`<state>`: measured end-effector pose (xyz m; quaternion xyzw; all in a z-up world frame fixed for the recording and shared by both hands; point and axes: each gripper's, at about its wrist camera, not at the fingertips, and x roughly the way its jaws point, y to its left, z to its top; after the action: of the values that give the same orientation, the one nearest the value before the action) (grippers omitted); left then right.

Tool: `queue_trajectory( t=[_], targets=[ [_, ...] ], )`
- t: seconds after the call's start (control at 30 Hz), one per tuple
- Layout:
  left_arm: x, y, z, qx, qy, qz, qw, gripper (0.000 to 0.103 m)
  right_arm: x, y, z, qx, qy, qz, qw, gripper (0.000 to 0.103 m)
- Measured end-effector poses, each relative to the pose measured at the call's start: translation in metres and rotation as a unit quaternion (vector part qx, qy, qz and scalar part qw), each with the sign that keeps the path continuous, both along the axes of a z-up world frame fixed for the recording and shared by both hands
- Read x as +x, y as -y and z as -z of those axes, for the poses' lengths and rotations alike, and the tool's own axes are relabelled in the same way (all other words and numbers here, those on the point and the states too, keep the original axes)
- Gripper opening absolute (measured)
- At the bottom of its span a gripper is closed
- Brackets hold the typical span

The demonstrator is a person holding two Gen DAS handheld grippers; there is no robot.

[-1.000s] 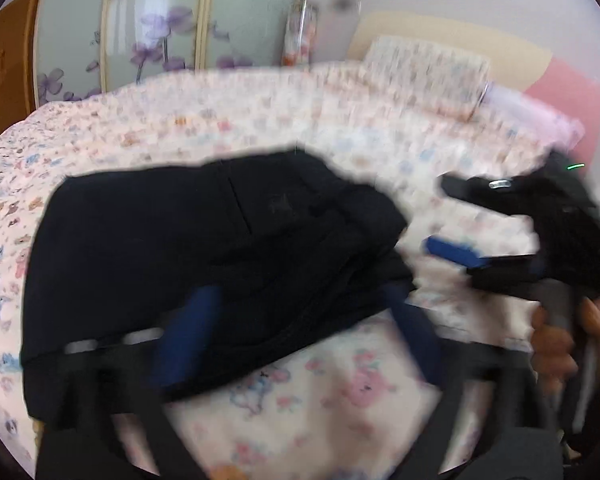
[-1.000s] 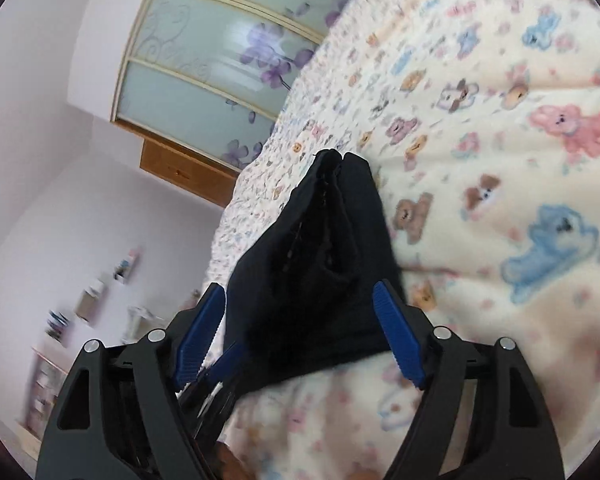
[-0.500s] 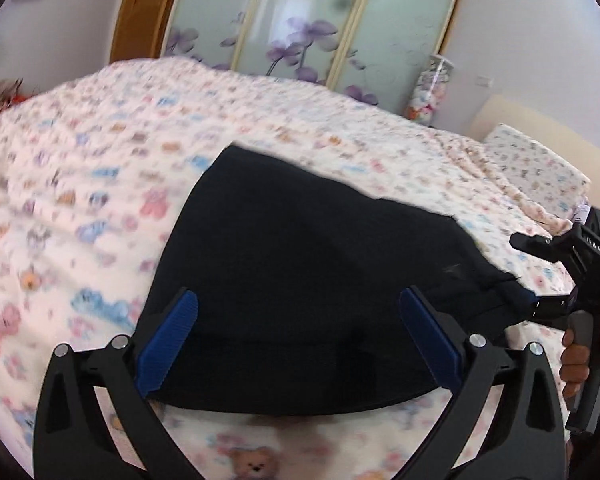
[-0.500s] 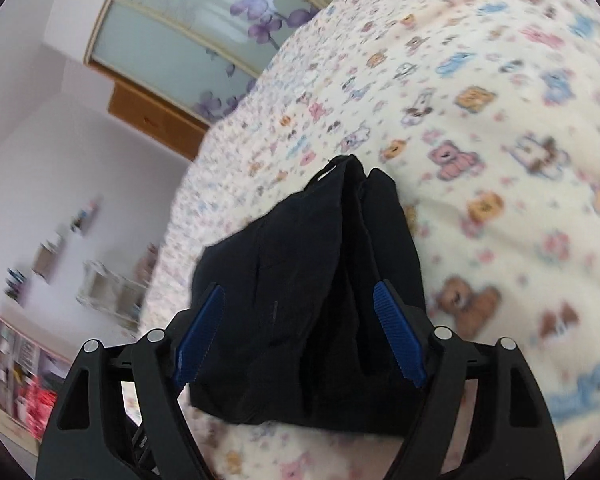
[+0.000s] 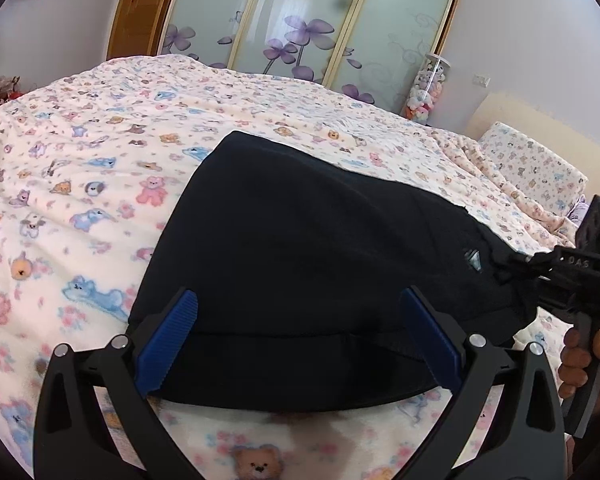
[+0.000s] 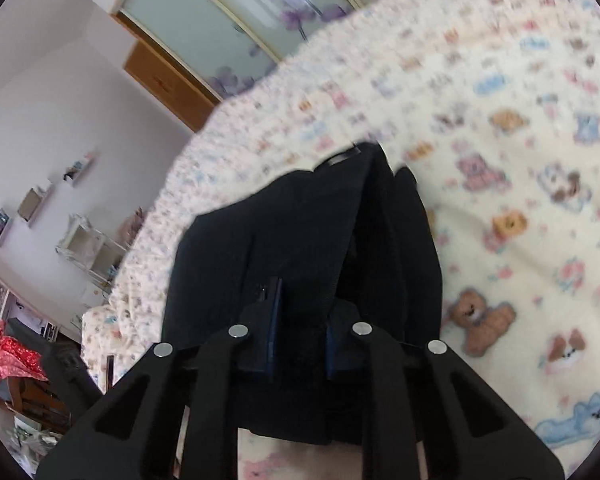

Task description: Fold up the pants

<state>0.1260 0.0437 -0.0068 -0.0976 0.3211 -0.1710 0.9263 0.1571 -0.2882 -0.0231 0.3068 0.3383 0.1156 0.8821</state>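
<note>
The pants [image 5: 320, 264] lie crosswise before the open left gripper [image 5: 300, 344]; the right gripper [image 6: 300, 320] is closing on their right end.

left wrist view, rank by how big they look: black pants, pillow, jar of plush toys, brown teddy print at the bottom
1. black pants
2. pillow
3 and 4. jar of plush toys and teddy print: unsure, the print sits much nearer the camera.
</note>
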Motion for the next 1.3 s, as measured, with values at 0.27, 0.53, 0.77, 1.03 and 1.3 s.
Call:
queue_trajectory(
  t=[0.27,0.53,0.77,1.03,1.3],
  targets=[
    [-0.006,-0.001,-0.006,0.006,0.002,0.007,1.0,0.101,0.002,0.013,0.042,0.025,-0.043,0.022,0.999,0.029],
    [0.006,-0.016,-0.023,-0.017,0.014,-0.009,0.9997,0.101,-0.008,0.001,-0.023,0.012,0.05,-0.012,0.999,0.061],
    [0.016,0.016,-0.028,0.026,0.025,0.021,0.9991,0.101,0.015,-0.03,0.006,0.0,-0.022,-0.057,0.998,0.064],
    [0.032,0.04,0.017,0.12,-0.047,0.035,0.991,0.101,0.015,-0.023,0.023,0.021,-0.022,-0.067,0.997,0.063],
    [0.029,0.037,0.019,0.117,-0.043,0.034,0.9916,0.101,0.003,-0.025,0.011,0.02,-0.003,-0.053,0.998,0.064]
  ],
)
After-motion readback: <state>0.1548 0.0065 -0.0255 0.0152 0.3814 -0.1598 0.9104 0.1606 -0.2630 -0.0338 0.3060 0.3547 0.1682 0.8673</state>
